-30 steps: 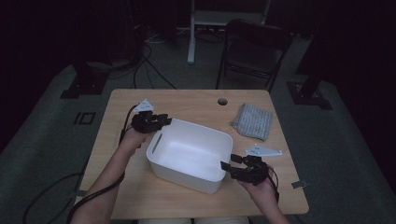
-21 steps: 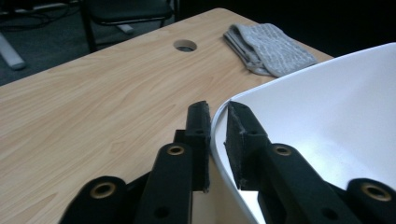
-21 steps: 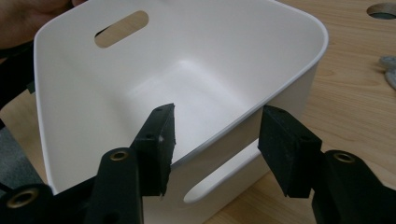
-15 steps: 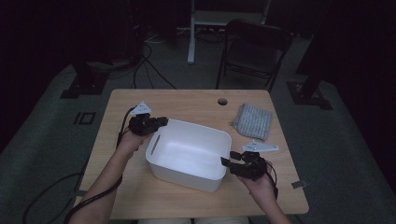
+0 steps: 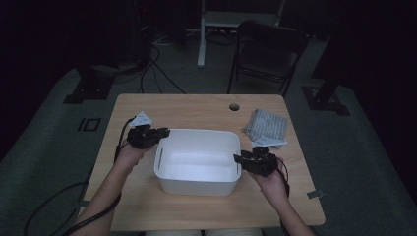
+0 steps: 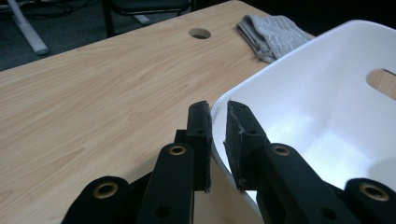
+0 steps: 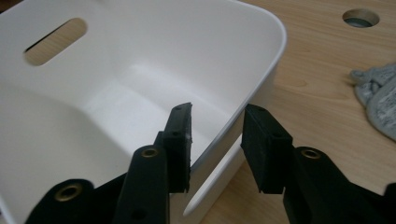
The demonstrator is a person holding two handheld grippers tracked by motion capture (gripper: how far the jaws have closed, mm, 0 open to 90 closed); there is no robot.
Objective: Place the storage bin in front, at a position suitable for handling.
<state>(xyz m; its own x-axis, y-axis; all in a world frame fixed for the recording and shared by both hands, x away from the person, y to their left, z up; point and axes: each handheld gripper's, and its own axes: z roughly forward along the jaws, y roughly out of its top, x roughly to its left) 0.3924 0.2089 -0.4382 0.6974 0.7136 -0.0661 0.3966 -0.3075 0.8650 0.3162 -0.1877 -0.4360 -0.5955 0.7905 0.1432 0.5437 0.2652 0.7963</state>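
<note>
The wooden table (image 5: 147, 206) carried everything, and the white plastic bin (image 5: 196, 160) sat near its middle, squarely in front of you, with a slot handle cut into each short wall. A folded grey cloth (image 5: 265, 125) lay on the tabletop off the bin's far right corner, well apart from your hands, near the round cable hole (image 5: 234, 106) in the wood.

Your left gripper (image 6: 217, 140) was at the bin's left wall, one pad outside and one inside, the two drawn close together and pinching the rim; its jaws had just been closing on that edge. Your right gripper (image 7: 217, 144) straddled the bin's right wall in the same way, one pad over the inside and one outside. Its jaws had just been closing too, yet a clear gap remained on both sides of the rim, so it had not clamped the plastic.
</note>
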